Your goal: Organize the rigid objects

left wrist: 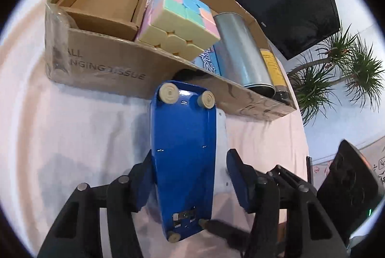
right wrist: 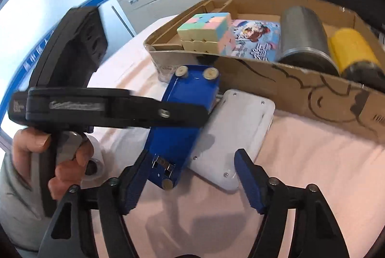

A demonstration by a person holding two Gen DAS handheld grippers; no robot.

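L tongs [left wrist: 189, 176]: jaws wide, blue case between the pads, left pad looks touching its side, right pad apart; nothing clamped.
R tongs [right wrist: 191, 179]: jaws wide, holding nothing; straddles near ends of both cases.
Blue case [left wrist: 184, 157]: upside down on pink cloth, feet up, long axis near-to-far, far end at box wall.
White case [right wrist: 237, 128]: flat, touching blue one's right side.
Box [left wrist: 101, 65]: far side; cube [left wrist: 179, 20], metal can [left wrist: 243, 51], yellow can [left wrist: 273, 65] inside.
Next, prob: L nearer, close across the width.
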